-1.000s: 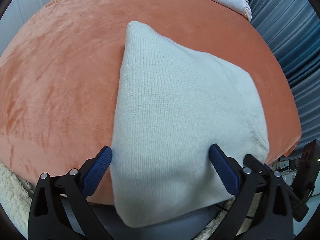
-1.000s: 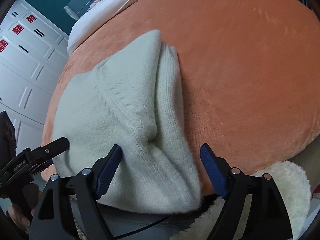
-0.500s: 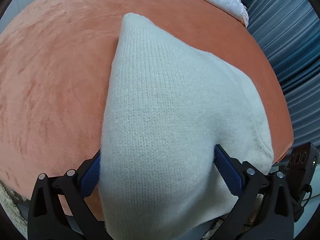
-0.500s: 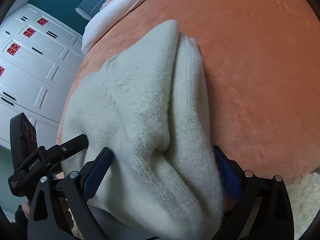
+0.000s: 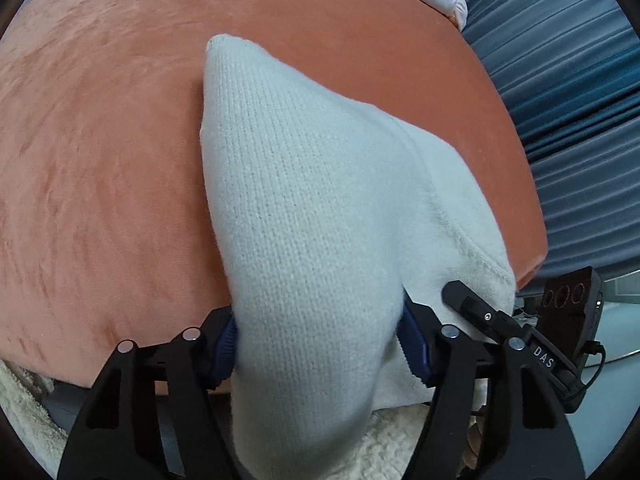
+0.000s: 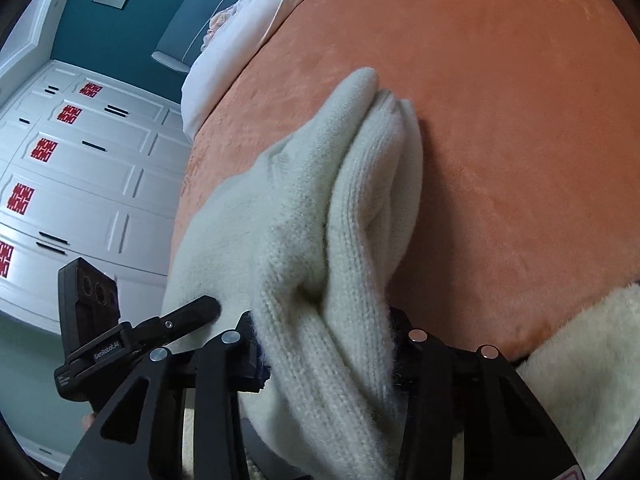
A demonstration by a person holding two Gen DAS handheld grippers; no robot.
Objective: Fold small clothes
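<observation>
Left wrist view. An orange plush bedspread (image 5: 100, 160) fills the left and upper field. A cream knitted garment (image 5: 320, 220), apparently a small sweater, lies on it near the bed's near edge. Its long axis runs from the gripper away up the frame, tapering to a blunt folded corner that points toward the top, slightly left of centre. The left gripper (image 5: 320, 340) has just been closing; its blue-padded fingers (image 5: 226, 340) press into the near end of the knit from both sides, pinching a thick bunch of cloth. A seam runs down the garment's right portion. Blue pleated curtains (image 5: 580, 100) stand at the right edge.

Right wrist view. White panelled wardrobe doors (image 6: 80, 180) with red decals occupy the left; a teal wall is above them. The other gripper's black finger tip touches the garment's left flank. The same garment rises from bottom centre toward the upper right, its far end a rounded stack of folded layers resting on the bedspread. The right gripper (image 6: 324, 344) has likewise just been closing; its fingers are pinched on the bunched ribbed near end, pads mostly buried in knit. A fluffy cream blanket (image 6: 580, 360) lies at lower right.
</observation>
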